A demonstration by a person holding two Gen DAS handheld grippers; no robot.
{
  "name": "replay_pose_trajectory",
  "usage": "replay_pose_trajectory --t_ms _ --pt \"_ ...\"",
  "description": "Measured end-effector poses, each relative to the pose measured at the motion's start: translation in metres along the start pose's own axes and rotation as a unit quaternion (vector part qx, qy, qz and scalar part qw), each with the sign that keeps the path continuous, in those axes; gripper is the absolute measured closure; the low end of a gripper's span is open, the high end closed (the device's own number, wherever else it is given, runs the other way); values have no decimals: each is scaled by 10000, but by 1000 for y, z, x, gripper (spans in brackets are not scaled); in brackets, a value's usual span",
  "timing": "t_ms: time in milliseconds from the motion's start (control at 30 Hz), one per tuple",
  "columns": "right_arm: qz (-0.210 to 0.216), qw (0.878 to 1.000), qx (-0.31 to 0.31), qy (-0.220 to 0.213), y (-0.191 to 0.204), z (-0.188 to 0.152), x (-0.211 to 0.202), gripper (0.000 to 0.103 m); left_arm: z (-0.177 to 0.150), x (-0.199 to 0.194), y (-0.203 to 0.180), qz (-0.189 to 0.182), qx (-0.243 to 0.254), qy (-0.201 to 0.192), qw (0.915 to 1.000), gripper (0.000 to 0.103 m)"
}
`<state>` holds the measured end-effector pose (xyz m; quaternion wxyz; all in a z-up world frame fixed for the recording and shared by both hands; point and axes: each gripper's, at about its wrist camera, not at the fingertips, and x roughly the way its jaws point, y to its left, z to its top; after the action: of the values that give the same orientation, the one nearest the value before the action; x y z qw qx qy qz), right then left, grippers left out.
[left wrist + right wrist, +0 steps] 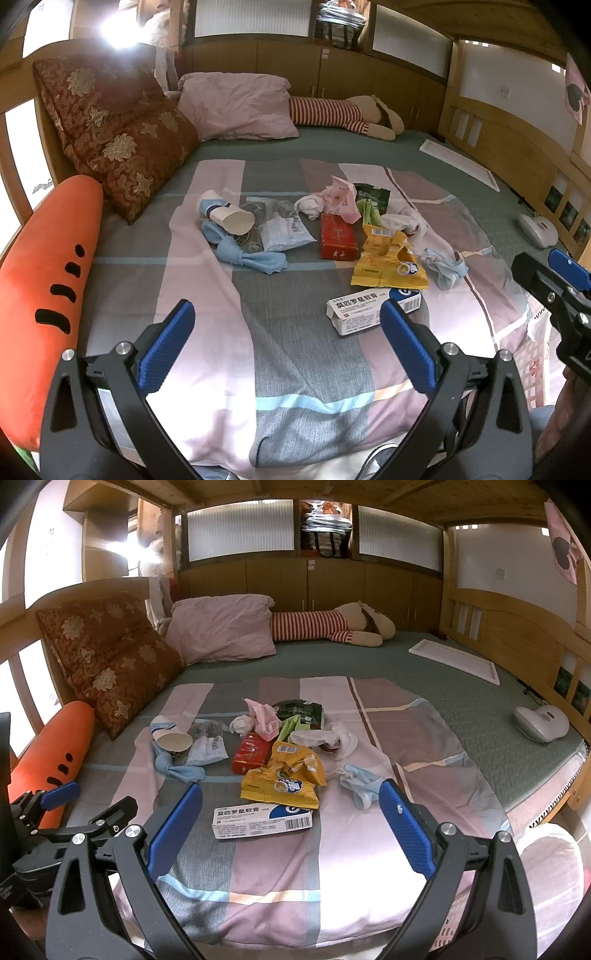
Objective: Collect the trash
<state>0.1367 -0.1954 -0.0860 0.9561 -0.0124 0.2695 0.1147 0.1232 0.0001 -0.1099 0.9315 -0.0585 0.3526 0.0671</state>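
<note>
1. The left gripper (286,325) hovers above the near part of the bed (461,177), its blue fingers (168,347) spread wide apart and holding nothing.
2. The right gripper (290,810) hovers likewise, fingers (402,830) wide apart and empty.
3. The trash lies clustered on the patchwork sheet (332,849) in the middle of the bed.
4. Nearest is a white medicine box (262,821), with a torn yellow packet (284,779) touching its far edge.
5. A red box (338,236) sits beyond, and a paper cup (232,219) lies tipped over to the far left.
6. A blue mask (360,784) lies right of the yellow packet.
7. An orange carrot pillow (40,295) rests along the left side.
</note>
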Motion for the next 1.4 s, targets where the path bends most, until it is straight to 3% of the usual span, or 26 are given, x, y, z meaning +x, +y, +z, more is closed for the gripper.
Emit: replay_pose_trajectory --t_ms 300,433,567,767,900,1033,1100,1167,1233,1333,1400 --pt "-33 10000 -42 16 -4 -3 3 9 -1 0 -1 -23 -8 10 10000 3" --pt "-51 9994 331 51 -42 6 14 9 6 4 -2 -200 -174 103 9996 3" --pt "-67 9913 1305 167 -99 19 31 9 31 11 -5 -336 -283 238 9988 3" --pt "29 9887 1451 387 -119 41 70 9 93 32 8 -481 -543 287 9969 3" --pt "246 9853 1541 691 -122 53 107 9 126 68 22 -493 -670 412 9957 3" --pt "353 9786 1693 1111 -127 59 150 9 129 111 61 -753 -1327 731 9856 3" --pt "381 9760 1693 1319 -125 57 171 13 122 136 99 -975 -2149 917 9674 3" --pt "364 9759 1575 1468 -118 55 188 15 118 157 128 -1020 -2590 1057 9547 4" --pt "327 9755 1503 1574 -114 53 202 15 117 172 143 -704 -2585 1132 9568 4" --pt "152 9762 1288 1736 -107 46 218 15 115 197 150 -163 -2174 1347 9666 4" --pt "138 9764 1159 1815 -102 43 222 15 112 213 149 -112 -1969 1559 9679 9"
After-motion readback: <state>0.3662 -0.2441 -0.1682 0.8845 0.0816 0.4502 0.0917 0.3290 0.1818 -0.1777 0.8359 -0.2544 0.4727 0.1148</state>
